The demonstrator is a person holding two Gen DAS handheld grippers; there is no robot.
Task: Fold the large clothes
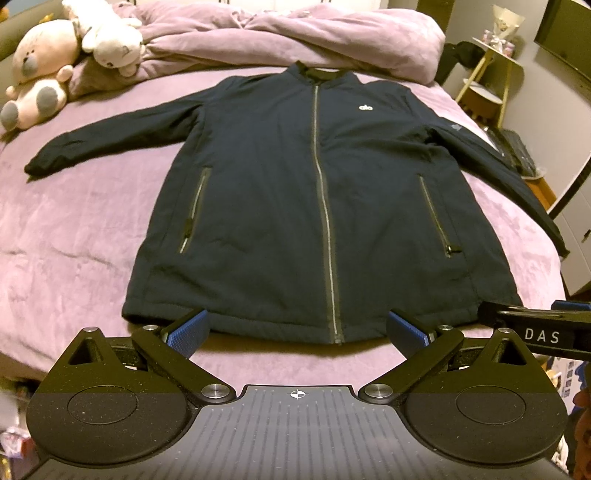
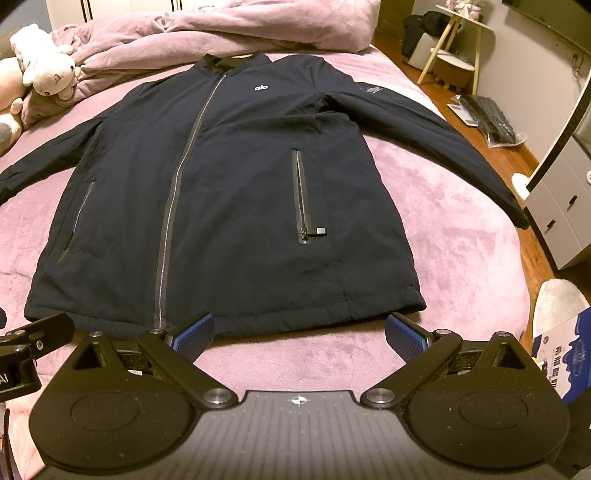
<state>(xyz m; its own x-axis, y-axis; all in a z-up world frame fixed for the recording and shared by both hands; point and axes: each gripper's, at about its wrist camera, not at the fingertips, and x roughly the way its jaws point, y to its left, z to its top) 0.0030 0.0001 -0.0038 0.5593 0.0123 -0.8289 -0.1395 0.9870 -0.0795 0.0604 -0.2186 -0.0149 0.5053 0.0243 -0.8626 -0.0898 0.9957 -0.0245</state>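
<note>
A dark navy zip jacket [image 1: 280,177] [image 2: 229,177] lies flat and face up on the purple bed [image 1: 74,240], zipped, collar at the far end, both sleeves spread out sideways. Its right sleeve [image 2: 443,140] reaches the bed's right edge. My left gripper [image 1: 297,330] hovers open just before the hem, near the main zipper's bottom end. My right gripper [image 2: 299,334] is open too, in front of the hem's right part. Neither holds anything. The right gripper's body shows at the right edge of the left wrist view.
A bunched purple duvet [image 1: 280,33] lies beyond the collar. Plush toys [image 1: 40,70] sit at the far left. Off the bed's right side are a wooden floor, a small stand [image 2: 454,48], a white cabinet [image 2: 565,206] and a blue-and-white box [image 2: 565,350].
</note>
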